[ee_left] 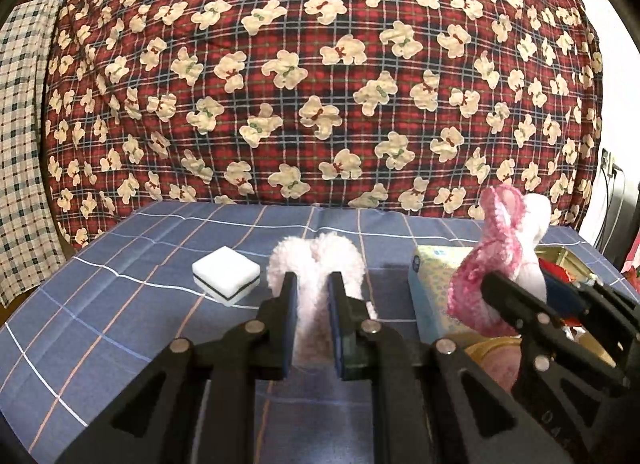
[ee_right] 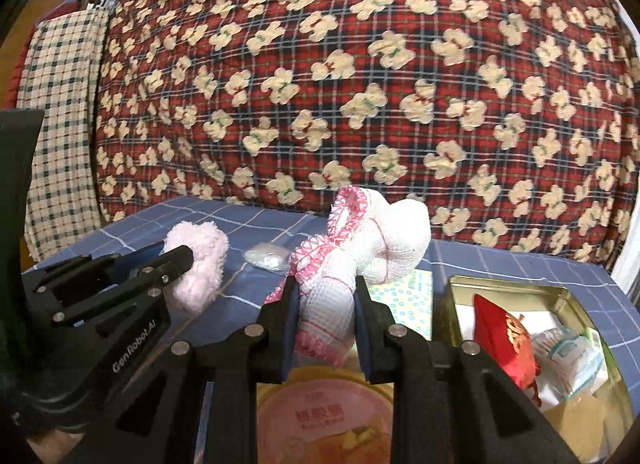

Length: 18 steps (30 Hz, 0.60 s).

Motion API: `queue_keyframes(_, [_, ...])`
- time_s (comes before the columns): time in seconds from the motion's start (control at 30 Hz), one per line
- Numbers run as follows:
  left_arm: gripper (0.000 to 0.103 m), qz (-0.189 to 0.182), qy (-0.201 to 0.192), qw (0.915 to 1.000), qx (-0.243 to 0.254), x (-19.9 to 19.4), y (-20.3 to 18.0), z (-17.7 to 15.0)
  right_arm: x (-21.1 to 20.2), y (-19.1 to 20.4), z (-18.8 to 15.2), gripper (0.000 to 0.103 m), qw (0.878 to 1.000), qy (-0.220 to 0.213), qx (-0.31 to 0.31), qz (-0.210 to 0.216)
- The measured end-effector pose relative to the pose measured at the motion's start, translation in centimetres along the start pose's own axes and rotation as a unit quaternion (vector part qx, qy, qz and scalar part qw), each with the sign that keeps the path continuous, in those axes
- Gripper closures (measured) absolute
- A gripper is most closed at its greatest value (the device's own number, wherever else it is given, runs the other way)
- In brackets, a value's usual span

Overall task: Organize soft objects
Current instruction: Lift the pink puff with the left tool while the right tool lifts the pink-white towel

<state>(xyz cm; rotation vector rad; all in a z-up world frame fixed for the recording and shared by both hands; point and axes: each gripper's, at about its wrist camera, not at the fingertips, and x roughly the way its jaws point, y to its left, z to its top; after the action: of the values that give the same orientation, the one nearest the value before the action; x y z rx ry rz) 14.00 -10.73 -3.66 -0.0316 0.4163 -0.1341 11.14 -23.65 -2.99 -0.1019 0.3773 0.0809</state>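
Fingers of the left gripper (ee_left: 311, 296) clench a pale pink fluffy ball (ee_left: 316, 260); the right gripper (ee_right: 323, 304) pinches a white-and-pink mesh cloth (ee_right: 360, 248) above a round pink lid (ee_right: 320, 416). At 3 o'clock of the cloth sits an open gold tin (ee_right: 520, 288). A white sponge block (ee_left: 226, 274) lies at 9 o'clock of the ball, with bare blue tablecloth (ee_left: 120, 284) beyond.

Left claw (ee_left: 312, 292) and right claw (ee_right: 325, 296) both clamp soft items.
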Motion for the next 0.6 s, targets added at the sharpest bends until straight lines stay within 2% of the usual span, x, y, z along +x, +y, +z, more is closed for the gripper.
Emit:
queue_keyframes(0.2, [0.090,0.009,-0.005,0.9998,0.015,-0.2,-0.7,0.0,-0.8,-0.1,-0.3,0.076,1.000,-0.018,0.001,-0.014])
queue_keyframes(0.6, [0.090,0.000,-0.013,0.9997,0.018,-0.5,-1.2,-0.1,-1.7,-1.2,-0.6,0.076,0.999,-0.033,0.023,-0.029])
